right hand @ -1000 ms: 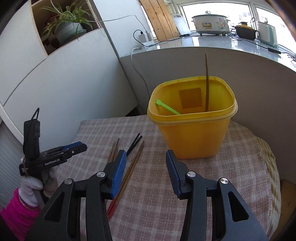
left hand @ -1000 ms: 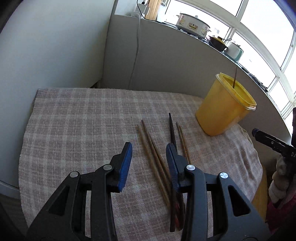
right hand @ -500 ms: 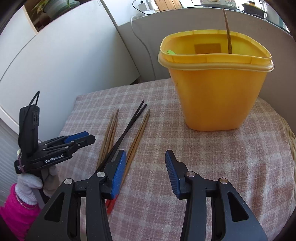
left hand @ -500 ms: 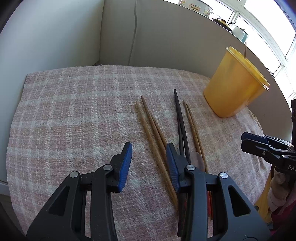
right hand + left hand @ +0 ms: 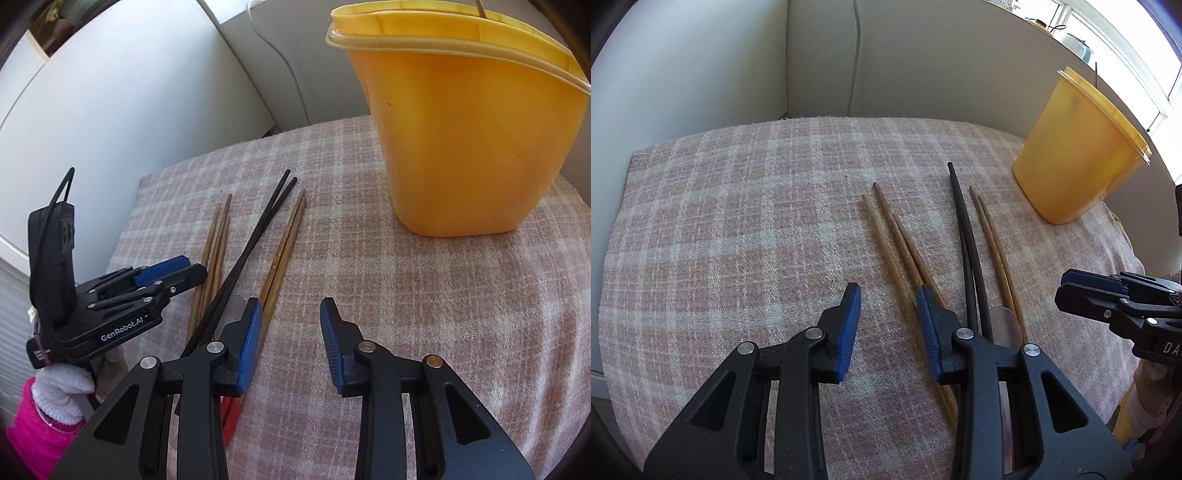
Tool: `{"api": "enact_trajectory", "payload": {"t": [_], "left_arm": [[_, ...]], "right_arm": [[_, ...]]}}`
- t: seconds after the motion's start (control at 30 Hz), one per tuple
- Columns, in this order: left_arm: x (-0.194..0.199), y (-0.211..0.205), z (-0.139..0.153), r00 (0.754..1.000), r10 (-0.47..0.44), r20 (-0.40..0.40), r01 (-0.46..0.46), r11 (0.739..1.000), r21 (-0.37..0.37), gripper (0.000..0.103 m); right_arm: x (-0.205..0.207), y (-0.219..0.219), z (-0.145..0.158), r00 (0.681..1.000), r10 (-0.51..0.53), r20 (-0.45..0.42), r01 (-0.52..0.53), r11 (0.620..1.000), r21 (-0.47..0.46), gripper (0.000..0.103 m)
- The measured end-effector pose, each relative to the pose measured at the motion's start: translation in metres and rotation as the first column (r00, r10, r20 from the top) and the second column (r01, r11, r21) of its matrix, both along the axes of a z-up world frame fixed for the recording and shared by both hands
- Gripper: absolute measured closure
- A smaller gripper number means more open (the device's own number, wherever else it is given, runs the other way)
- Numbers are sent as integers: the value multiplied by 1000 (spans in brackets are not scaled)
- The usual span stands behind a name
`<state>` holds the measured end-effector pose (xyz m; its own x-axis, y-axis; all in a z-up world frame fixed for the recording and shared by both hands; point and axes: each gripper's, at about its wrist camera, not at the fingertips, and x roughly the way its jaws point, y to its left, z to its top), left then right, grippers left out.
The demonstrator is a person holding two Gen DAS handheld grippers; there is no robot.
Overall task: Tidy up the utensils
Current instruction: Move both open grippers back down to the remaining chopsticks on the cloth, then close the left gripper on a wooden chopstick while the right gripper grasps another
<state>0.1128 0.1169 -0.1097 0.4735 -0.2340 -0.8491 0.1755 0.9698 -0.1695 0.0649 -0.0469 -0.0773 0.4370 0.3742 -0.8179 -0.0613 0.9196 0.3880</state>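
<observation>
Several chopsticks lie on the checked cloth: three brown ones (image 5: 894, 236) on the left, a black pair (image 5: 966, 229) in the middle, a brown pair (image 5: 993, 240) with red ends on the right. They also show in the right wrist view: black pair (image 5: 258, 236), right brown pair (image 5: 284, 243). A yellow tub (image 5: 1075, 147) (image 5: 469, 133) stands behind, a stick standing in it. My left gripper (image 5: 888, 325) is open, low over the left brown chopsticks. My right gripper (image 5: 290, 339) is open and empty, just right of the red-ended pair.
The checked cloth (image 5: 738, 229) covers a small table set into a corner of grey walls. A white cable (image 5: 855, 55) hangs down the back wall. A flat clear spoon-like piece (image 5: 1004, 325) lies among the chopstick ends. A window sill with pots runs behind the tub.
Both grippers have come down and forward toward the chopsticks. The left one now sits lower over the brown ones; the right one has dropped closer to the cloth near the tub.
</observation>
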Motion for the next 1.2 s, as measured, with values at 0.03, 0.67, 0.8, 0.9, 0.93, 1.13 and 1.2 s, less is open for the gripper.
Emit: {"api": "enact_trajectory", "payload": {"t": [0.03,0.67,0.8,0.9,0.93,1.13,1.2], "left_arm": [[2,-2,-1,1000,0,1,0,1000,5,73],[18,-32,-18,999,-42,32,39,997,68,87],[11,-23,-16,999,-41,35,39,997,65,87],[8,-18,-14,999,-39,35,37,997,63,87],[7,-17,-13,999,-39,36,37,997,62,87],[5,-18,-12,998,-49,30,47,996,74,88],[6,-16,-12,998,-48,28,46,997,69,88]], "right_arm": [[2,3,-1,1000,1,-1,-1,1000,-4,74],[30,26,-16,998,-8,-57,5,999,-52,91],[34,30,-22,998,-8,-66,4,998,-64,93],[35,31,-21,998,-15,-59,9,996,-88,93],[35,31,-21,998,-14,-58,8,995,-97,93],[43,36,-22,997,-7,-75,-2,993,-116,94],[47,37,-26,996,-10,-93,0,994,-106,95]]}}
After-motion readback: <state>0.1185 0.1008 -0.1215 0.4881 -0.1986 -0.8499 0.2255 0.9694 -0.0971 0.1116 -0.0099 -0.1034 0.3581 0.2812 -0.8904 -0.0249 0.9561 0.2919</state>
